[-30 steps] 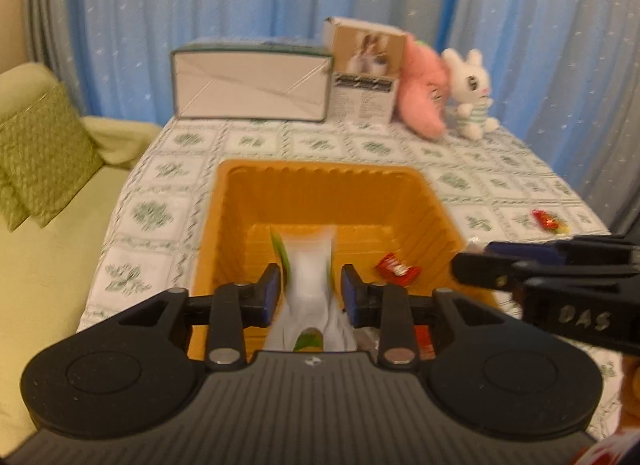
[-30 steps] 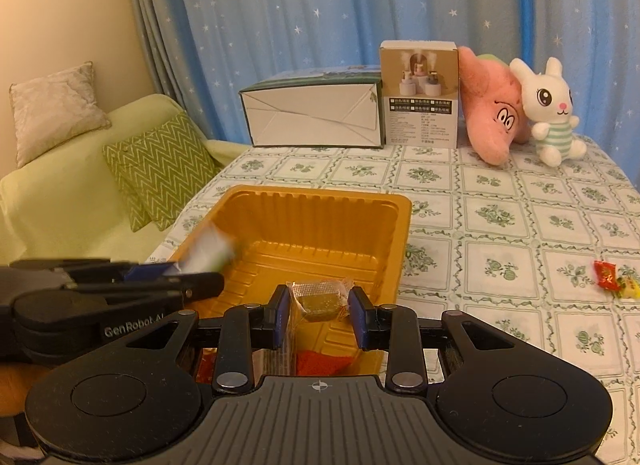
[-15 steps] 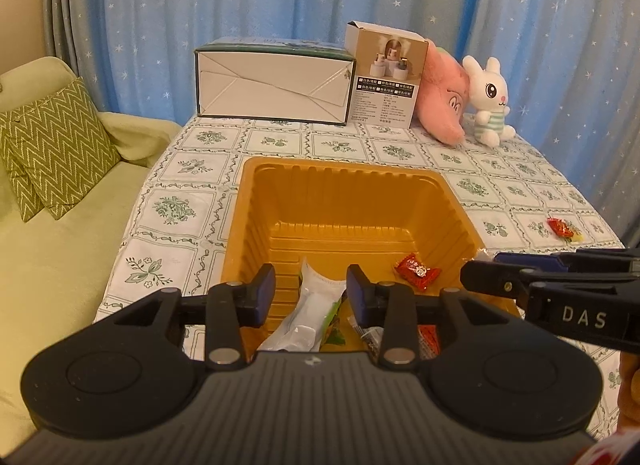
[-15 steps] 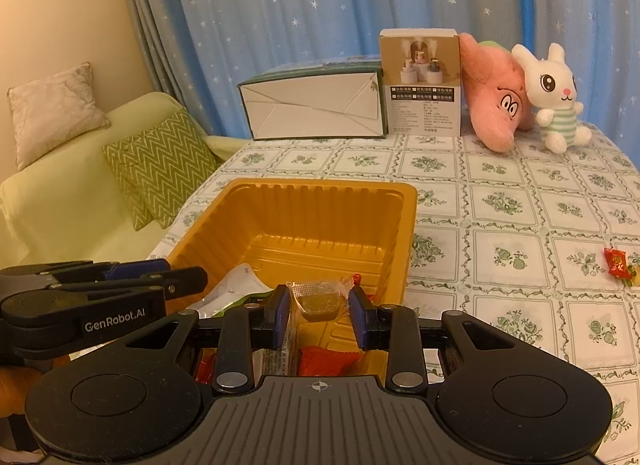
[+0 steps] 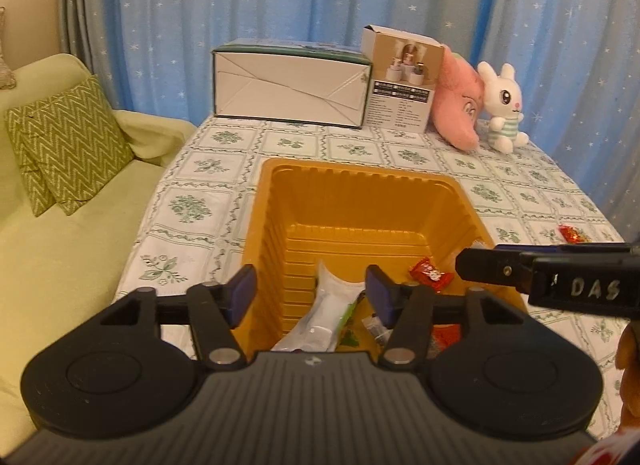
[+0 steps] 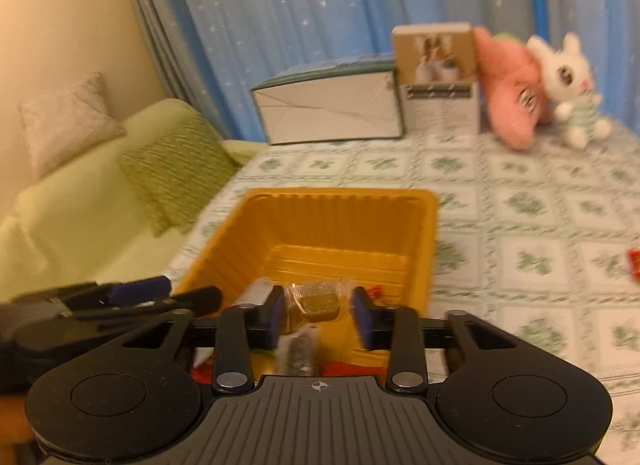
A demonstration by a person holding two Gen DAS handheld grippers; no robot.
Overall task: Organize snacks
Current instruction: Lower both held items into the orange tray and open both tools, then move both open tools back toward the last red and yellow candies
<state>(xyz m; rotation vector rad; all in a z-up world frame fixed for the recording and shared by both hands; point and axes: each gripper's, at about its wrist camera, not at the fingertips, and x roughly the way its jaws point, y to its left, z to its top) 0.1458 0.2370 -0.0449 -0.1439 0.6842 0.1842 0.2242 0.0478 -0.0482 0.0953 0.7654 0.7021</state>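
the worktop (image 5: 208, 193) under a green-patterned white cloth carries a deep orange plastic tray (image 5: 360, 201). over its near end, both grippers have just been opening: the left gripper (image 5: 311, 292) stands spread above a white-and-green snack packet (image 5: 326, 315) lying in the tray; the right gripper (image 6: 318, 315) is parted, a clear-wrapped brown candy (image 6: 318, 301) loose between its pads.
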